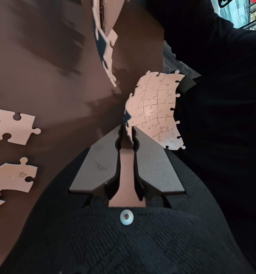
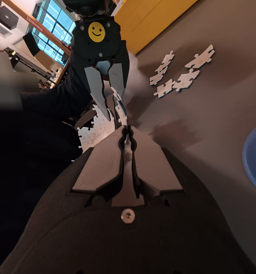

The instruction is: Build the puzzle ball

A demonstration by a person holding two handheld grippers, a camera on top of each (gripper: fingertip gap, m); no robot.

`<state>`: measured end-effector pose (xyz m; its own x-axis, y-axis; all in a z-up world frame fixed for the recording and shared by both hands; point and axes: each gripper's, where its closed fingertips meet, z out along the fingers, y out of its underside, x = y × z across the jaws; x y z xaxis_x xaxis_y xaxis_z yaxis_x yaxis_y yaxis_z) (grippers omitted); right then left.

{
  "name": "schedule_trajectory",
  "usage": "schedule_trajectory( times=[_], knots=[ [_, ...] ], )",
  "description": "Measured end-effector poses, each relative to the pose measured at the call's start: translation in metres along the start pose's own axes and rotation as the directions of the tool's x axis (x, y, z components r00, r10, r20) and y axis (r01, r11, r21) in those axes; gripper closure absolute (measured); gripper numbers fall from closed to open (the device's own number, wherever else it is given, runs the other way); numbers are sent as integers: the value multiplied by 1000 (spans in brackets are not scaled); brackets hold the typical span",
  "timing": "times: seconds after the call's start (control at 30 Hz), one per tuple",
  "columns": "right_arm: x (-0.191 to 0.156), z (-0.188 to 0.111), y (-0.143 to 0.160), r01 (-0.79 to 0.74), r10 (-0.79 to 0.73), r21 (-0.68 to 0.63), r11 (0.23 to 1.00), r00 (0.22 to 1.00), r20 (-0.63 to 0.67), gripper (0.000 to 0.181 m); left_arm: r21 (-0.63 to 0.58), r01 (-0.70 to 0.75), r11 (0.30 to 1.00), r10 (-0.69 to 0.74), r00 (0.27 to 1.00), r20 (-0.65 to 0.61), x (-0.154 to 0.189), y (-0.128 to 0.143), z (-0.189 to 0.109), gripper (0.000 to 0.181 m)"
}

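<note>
Two curved shell sections held mid-air, rims about to meet.
L hand-held gripper (image 1: pixel 127 130) pinches edge of big puzzle shell (image 1: pixel 155 109), centre-right of frame; R hand-held gripper (image 2: pixel 127 130) clamps curved strip (image 2: pixel 121 103), mid-frame. Risk: thin edge grips, so a twist or push could pop joints or slip a section. Room: table (image 2: pixel 198 133) open below; loose pieces (image 2: pixel 179 74) upper right, blue dish (image 2: pixel 254 157) at right edge.

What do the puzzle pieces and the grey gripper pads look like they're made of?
Assembled curved section: likely thin rigid plastic, since it holds a domed curve, with a matte white inside and dark printed outer face. Loose pieces on the table look the same: flat-edged, white, no sheen. Left gripper pads: grey, finely grainy, perhaps printed plastic or rubbery coating; unclear which.
</note>
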<state>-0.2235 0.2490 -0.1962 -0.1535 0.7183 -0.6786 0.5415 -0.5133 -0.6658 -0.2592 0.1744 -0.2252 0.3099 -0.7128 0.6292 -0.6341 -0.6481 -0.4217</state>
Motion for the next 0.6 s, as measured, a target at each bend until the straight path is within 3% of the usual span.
schedule_trajectory(
  times=[0.6],
  knots=[
    [-2,6,-13,53,-51,74,996,998,-28,181,66,-7,998,7,1000,-7,5,-2,5,169]
  ],
)
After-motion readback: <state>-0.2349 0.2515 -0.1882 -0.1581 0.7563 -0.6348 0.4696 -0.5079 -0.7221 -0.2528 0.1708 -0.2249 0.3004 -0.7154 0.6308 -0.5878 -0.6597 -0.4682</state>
